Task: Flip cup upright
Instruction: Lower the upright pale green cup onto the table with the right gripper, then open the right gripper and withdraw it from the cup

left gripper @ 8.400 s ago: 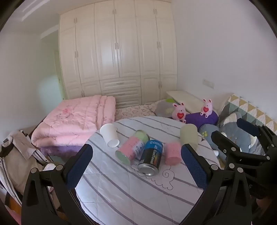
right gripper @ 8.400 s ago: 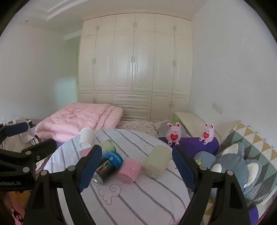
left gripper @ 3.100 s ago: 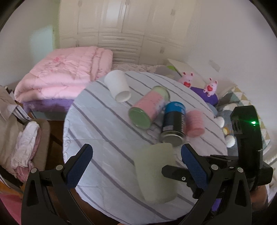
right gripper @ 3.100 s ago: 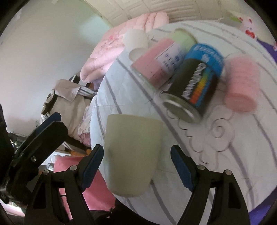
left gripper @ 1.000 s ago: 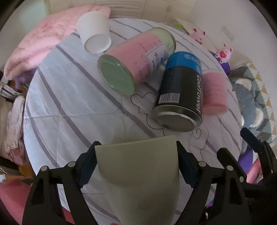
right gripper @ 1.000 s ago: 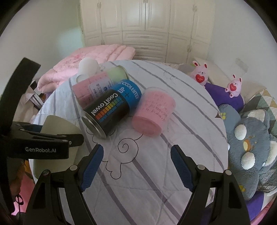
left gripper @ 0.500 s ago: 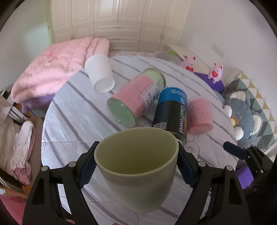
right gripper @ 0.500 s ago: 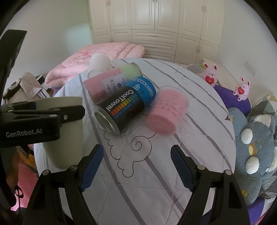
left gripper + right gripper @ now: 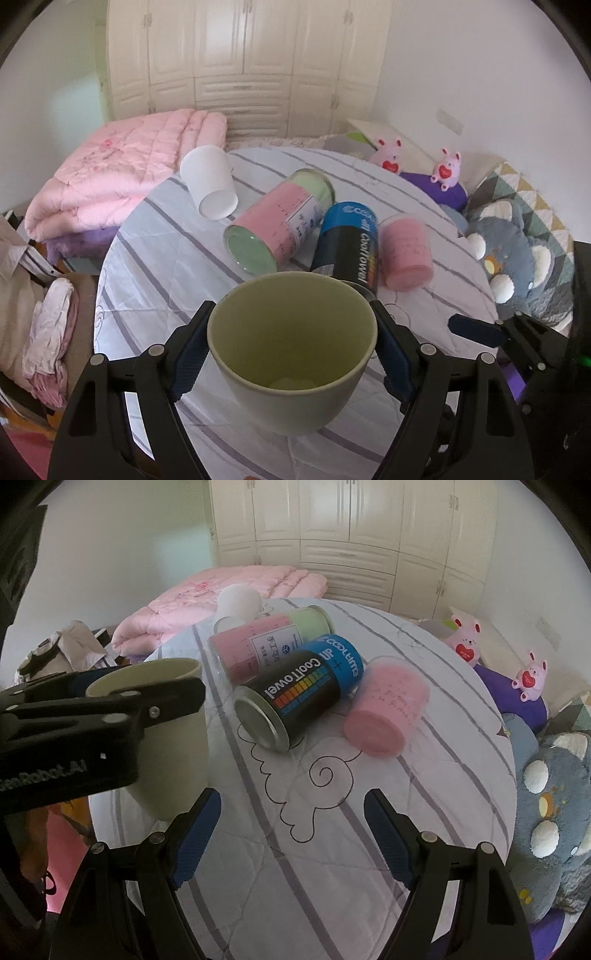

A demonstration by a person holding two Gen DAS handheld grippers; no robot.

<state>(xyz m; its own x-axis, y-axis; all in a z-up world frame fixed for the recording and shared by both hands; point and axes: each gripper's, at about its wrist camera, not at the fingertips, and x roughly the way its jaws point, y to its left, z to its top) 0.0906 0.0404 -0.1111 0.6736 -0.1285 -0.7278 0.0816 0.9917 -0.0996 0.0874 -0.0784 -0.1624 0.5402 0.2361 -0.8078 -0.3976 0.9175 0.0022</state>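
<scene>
left gripper (image 9: 291, 354) clamps the upright green cup (image 9: 291, 373); right gripper (image 9: 291, 830) gapes empty.

A round table (image 9: 155, 266) with a striped cloth is seen. Near its far edge a white paper cup (image 9: 209, 181) is laid on its side. Toward the middle, a pink tin (image 9: 277, 221), a black and blue can (image 9: 347, 245) and a small pink cup (image 9: 405, 252) are laid side by side. A pink blanket (image 9: 125, 170) is folded past the far edge. Two pink bunny toys (image 9: 417, 162) are seen behind the right edge.
</scene>
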